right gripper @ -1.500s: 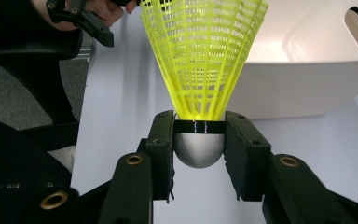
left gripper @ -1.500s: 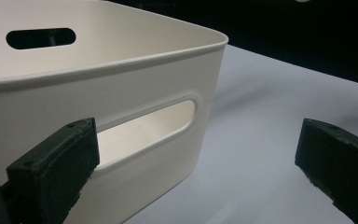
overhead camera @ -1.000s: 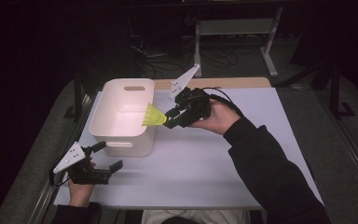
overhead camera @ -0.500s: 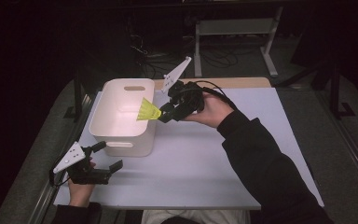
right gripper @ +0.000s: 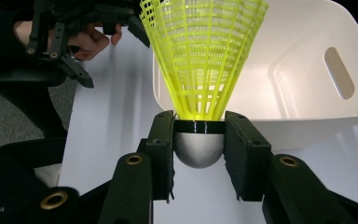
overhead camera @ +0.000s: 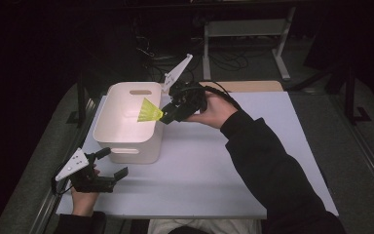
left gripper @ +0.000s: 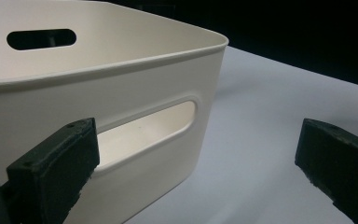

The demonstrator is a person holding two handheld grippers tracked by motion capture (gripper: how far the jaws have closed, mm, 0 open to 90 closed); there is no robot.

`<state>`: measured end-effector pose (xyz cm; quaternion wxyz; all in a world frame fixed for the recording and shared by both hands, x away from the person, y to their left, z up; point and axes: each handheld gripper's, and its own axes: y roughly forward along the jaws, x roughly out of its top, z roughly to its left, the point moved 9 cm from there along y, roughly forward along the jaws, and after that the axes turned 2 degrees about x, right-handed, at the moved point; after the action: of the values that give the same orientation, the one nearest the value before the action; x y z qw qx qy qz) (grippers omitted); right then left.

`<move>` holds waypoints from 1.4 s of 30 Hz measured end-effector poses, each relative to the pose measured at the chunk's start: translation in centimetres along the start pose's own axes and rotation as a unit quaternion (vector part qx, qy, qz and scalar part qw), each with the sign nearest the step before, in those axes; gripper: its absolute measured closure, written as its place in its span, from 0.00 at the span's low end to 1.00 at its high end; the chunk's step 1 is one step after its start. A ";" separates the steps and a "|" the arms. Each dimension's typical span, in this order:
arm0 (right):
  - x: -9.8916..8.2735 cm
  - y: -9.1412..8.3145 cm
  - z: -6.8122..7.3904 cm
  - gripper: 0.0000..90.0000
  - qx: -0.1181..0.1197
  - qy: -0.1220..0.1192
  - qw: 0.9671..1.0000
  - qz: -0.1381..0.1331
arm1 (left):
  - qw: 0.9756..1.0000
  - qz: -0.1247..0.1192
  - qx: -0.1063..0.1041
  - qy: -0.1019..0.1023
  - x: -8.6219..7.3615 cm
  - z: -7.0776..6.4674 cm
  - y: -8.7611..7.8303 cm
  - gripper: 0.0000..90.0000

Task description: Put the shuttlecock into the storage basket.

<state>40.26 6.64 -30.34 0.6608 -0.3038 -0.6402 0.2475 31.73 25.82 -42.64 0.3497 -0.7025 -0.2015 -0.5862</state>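
My right gripper (right gripper: 199,154) clamps the shuttlecock (overhead camera: 148,111) by its grey rounded cork, yellow mesh skirt flaring toward nine o'clock over the white bin's (overhead camera: 108,127) three o'clock rim.

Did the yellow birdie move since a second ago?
Yes. The yellow plastic shuttlecock, pinched in the right gripper, has moved farther along the white plastic bin, toward its far end and over its right rim.

A white table (overhead camera: 233,180) runs across the middle of the high view; a grey metal frame (overhead camera: 246,34) stands on the dark floor beyond its far edge, with loose cables (overhead camera: 224,61) lying under it; a pale wooden board (overhead camera: 253,86) shows along the table's far edge; dark grey strips (overhead camera: 370,165) flank the table on either side.
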 end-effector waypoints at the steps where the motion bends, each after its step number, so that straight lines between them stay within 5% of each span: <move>1: 0.1 0.1 0.0 0.70 0.000 0.001 1.000 0.001 | 1.000 0.000 0.000 0.000 0.0 0.0 0.0 0.00; 42: 3.2 4.5 -1.3 0.70 0.024 0.003 1.000 0.008 | 1.000 -0.002 -0.002 0.002 0.0 0.0 -0.1 0.00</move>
<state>41.98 11.94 -31.36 0.6679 -0.2939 -0.6293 0.2675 31.70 25.90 -42.57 0.3477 -0.7014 -0.2015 -0.5887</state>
